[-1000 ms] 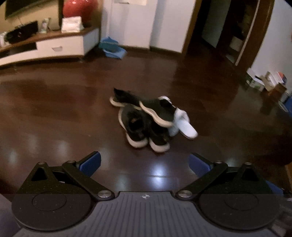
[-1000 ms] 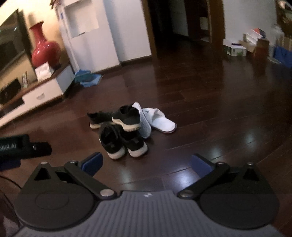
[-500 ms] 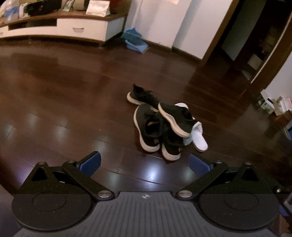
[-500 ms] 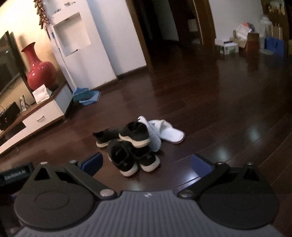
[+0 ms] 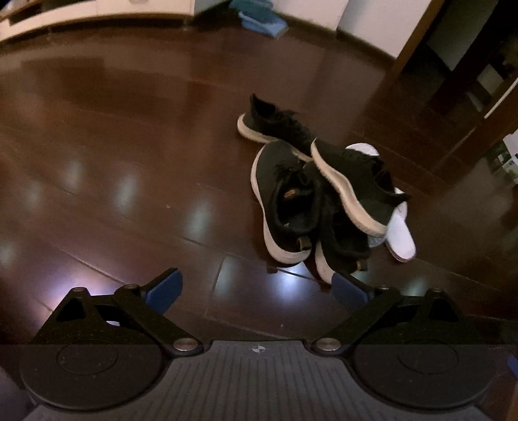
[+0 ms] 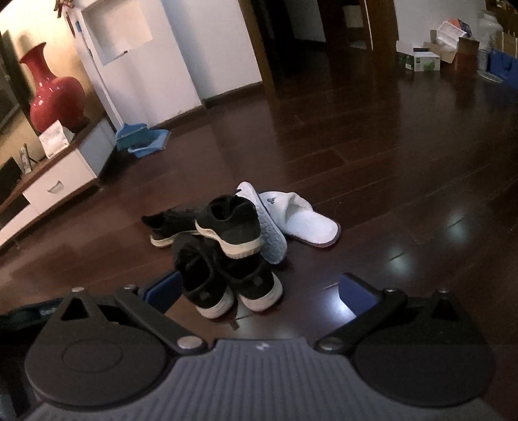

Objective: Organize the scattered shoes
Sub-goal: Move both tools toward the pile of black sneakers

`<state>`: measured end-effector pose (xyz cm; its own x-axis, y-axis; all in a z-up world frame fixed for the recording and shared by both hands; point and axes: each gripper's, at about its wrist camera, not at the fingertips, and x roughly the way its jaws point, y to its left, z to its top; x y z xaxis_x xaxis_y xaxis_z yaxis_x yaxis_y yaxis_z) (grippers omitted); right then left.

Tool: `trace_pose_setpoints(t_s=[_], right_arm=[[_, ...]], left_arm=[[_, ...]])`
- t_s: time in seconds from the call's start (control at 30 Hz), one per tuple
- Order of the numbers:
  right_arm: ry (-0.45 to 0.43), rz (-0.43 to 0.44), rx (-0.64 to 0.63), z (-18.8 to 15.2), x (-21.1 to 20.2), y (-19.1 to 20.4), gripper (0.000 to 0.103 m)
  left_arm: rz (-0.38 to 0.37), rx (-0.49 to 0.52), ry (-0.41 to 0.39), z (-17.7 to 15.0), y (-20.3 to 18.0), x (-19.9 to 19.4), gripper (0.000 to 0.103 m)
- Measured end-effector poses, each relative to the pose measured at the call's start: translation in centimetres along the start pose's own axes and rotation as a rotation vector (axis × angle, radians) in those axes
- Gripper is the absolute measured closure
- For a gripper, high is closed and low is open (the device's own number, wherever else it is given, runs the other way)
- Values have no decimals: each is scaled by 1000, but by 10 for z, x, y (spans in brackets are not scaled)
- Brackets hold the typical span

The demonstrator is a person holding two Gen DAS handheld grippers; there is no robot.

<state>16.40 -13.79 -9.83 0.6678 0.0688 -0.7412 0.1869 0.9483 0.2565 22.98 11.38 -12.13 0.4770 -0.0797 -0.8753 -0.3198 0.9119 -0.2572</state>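
A heap of shoes lies on the dark wooden floor. Several black sneakers with white soles are piled together: one (image 5: 285, 200) (image 6: 200, 278) lies nearest, a second (image 6: 255, 281) beside it, another (image 5: 353, 187) (image 6: 233, 226) rests tilted on top, and one (image 5: 272, 124) (image 6: 168, 226) lies behind. Two white slippers are at the right of the pile: one (image 6: 307, 220) flat, one (image 6: 268, 226) on its edge, sole outward. My left gripper (image 5: 255, 288) is open, just short of the pile. My right gripper (image 6: 262, 291) is open too, its fingers on either side of the nearest sneakers' heels in the image.
A low white cabinet (image 6: 61, 187) with a red vase (image 6: 55, 94) stands at the left. A blue dustpan (image 6: 139, 139) (image 5: 262, 19) lies by the white wall unit. Boxes and bags (image 6: 453, 55) sit at the far right. Bare floor surrounds the pile.
Both grippers have come closer to the shoe pile and lower; the left view now looks down on it. The shoes have not moved. Both grippers stay open.
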Motion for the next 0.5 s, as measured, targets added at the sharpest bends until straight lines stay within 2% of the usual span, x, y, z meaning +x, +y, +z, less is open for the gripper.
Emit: trace_pose_setpoints(t_s=[0.33,0.4,0.5], right_arm=[[50,-8,-37,3,111,-1,0],[64,-2,-47,-12,89,9,0],[85,-9,-58,-16,105,9,0]], left_arm=[[10,-94,51,18,5,110,4],[28,-111,61,23,3,126,4],[56,-131,83,29,1,151,4]])
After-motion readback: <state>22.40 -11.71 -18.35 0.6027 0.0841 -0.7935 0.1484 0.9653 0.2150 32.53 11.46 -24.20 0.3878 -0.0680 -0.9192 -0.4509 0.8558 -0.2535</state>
